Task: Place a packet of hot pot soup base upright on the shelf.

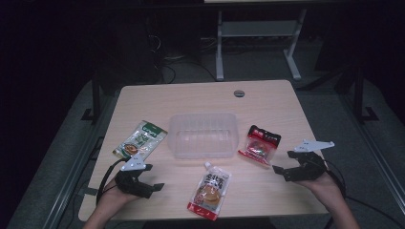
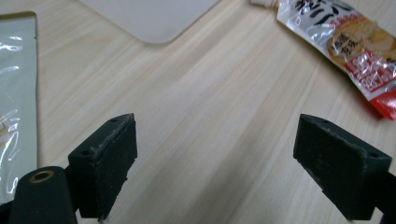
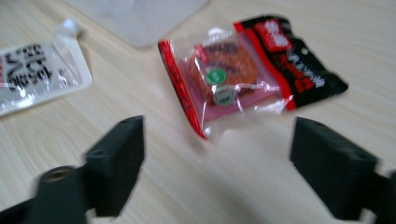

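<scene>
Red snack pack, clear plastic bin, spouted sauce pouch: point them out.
red snack pack (image 3: 233,84): right gripper view, its clear window.
clear plastic bin (image 1: 177,125): high view, its left wall.
spouted sauce pouch (image 1: 210,190): high view, its printed front.

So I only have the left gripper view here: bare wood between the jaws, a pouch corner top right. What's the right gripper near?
Observer: The right gripper faces a red-and-black snack packet, jaws apart, nothing between them.
Operator: What's that pale corner at the top of my view?
Observer: A clear plastic bin at mid-table, with nothing in it.
Operator: And the packet at my left edge?
Observer: A green-topped pouch, flat on the table left of the bin.
</scene>
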A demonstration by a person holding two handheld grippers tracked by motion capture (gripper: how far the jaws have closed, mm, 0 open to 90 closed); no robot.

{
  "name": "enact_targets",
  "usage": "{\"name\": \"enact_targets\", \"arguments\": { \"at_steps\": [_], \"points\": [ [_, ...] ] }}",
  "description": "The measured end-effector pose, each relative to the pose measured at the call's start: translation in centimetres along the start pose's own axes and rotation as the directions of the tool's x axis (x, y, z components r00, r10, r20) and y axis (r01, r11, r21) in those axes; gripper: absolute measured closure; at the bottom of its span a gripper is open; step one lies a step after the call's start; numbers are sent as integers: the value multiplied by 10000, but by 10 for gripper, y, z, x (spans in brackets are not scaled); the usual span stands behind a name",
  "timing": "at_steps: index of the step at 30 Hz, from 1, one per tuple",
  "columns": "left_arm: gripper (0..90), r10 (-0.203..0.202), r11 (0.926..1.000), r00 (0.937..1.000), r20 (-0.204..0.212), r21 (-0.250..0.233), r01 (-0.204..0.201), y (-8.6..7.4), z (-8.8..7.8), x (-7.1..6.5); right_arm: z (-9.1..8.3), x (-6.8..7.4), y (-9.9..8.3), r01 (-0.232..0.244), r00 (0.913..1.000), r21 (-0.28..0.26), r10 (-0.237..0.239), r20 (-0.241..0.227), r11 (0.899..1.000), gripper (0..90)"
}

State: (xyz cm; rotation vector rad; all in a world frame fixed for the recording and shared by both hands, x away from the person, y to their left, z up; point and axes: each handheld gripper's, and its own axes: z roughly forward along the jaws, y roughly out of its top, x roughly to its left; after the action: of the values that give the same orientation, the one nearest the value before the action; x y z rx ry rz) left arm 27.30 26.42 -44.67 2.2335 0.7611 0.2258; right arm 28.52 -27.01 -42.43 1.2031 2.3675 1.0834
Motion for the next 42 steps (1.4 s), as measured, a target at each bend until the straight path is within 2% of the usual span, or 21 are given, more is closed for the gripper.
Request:
{"name": "enact_targets", "arguments": {
  "at_steps": [1,2,4,6,8,9,10,11,13,15,21,31,35,37,39,40,42],
  "points": [
    [131,0,10000,10000,0,0,0,0,0,0,0,0,0,0,10000,0,0,0,10000,218],
    [131,-86,9999,10000,7,-75,86,-1,-1,0,-2,-1,4,-79,10000,-217,79,1,9997,321],
    [132,-49,10000,10000,-7,-67,49,-1,-2,0,-2,-2,6,-110,9999,-243,112,47,9996,353],
    [133,-68,9999,10000,-35,-145,67,0,-3,0,-2,-4,12,-70,10000,-336,71,29,9994,493],
    [134,-67,9998,10000,-52,-170,67,1,-3,0,-1,-5,18,25,9999,-382,-20,114,9993,584],
    [134,-52,9999,10000,-50,-118,52,1,-3,0,1,-9,24,53,9998,-392,-45,199,9992,679],
    [134,-101,9999,9999,-47,-104,100,0,-3,0,3,-11,27,46,9997,-424,-36,241,9991,727],
    [134,-123,9999,9999,-40,-85,122,0,-3,0,3,-12,29,67,9996,-438,-54,289,9990,770],
    [134,-123,9999,9999,-29,-37,123,0,-3,0,4,-14,32,59,9995,-501,-43,313,9987,801],
    [135,-124,9999,9999,-43,-34,124,0,-3,0,7,-18,40,108,9991,-580,-83,416,9983,896],
    [135,-144,9999,9999,-32,-36,144,0,-2,0,14,-26,50,145,9995,-672,-125,301,9976,898],
    [136,-70,10000,10000,-41,40,70,0,-2,0,37,-40,66,79,9983,-492,-50,578,9988,898],
    [136,-143,9998,9999,13,-107,143,1,-1,-1,55,-47,71,51,9981,-102,-45,612,9999,898],
    [136,-48,10000,10000,49,28,48,1,-1,0,62,-50,73,98,9975,36,-100,704,9999,898],
    [136,-175,9998,9998,79,48,175,-1,1,0,66,-52,74,43,9977,50,-47,671,10000,898],
    [136,-162,9998,9998,88,105,161,-1,1,1,75,-55,75,-3,9974,209,-13,725,9998,898],
    [138,-142,9999,9999,85,37,141,0,0,0,83,-58,75,-66,9969,314,41,782,9995,898]
  ]
}}
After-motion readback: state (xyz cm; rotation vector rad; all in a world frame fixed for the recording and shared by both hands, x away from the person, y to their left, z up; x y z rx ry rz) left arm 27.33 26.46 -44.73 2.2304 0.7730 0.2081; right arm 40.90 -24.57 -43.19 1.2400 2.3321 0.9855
